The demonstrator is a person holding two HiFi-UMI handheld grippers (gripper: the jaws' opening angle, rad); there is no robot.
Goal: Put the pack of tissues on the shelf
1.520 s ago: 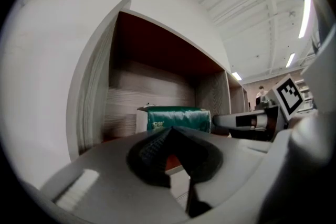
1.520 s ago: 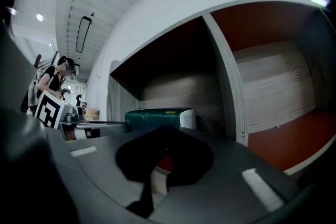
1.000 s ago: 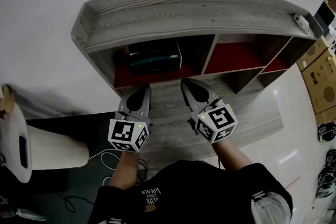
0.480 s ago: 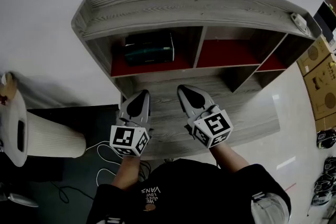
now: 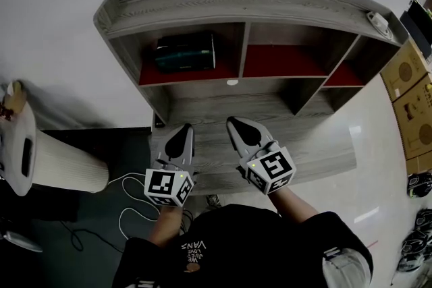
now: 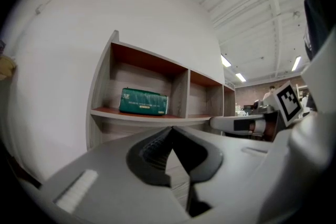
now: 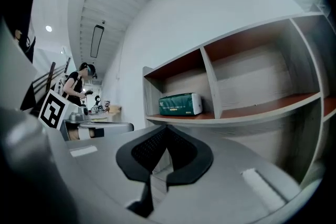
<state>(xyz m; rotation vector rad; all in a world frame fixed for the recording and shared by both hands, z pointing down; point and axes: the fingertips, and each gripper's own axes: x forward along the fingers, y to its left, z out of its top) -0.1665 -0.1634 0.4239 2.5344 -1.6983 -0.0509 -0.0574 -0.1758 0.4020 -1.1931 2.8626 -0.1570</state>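
The dark green pack of tissues [image 5: 185, 52] lies in the leftmost compartment of the grey wooden shelf [image 5: 236, 0], on its red board. It also shows in the left gripper view, the pack [image 6: 143, 102], and in the right gripper view, the pack [image 7: 180, 104]. My left gripper [image 5: 181, 139] and right gripper [image 5: 237, 128] hover side by side over the low wooden ledge [image 5: 317, 145] in front of the shelf. Both are shut with nothing between their jaws, well short of the pack.
A white ribbed cylinder [image 5: 67, 172] lies on a dark mat at the left, with white cables [image 5: 131, 209] beside it. Cardboard boxes [image 5: 412, 88] and shoes [image 5: 418, 185] sit at the right. The middle [image 5: 283, 61] and right shelf compartments hold nothing. A small white thing [image 5: 378, 22] rests on the shelf top.
Both grippers have drawn back from the shelf toward my body, staying shut. The pack of tissues stays in the left compartment.
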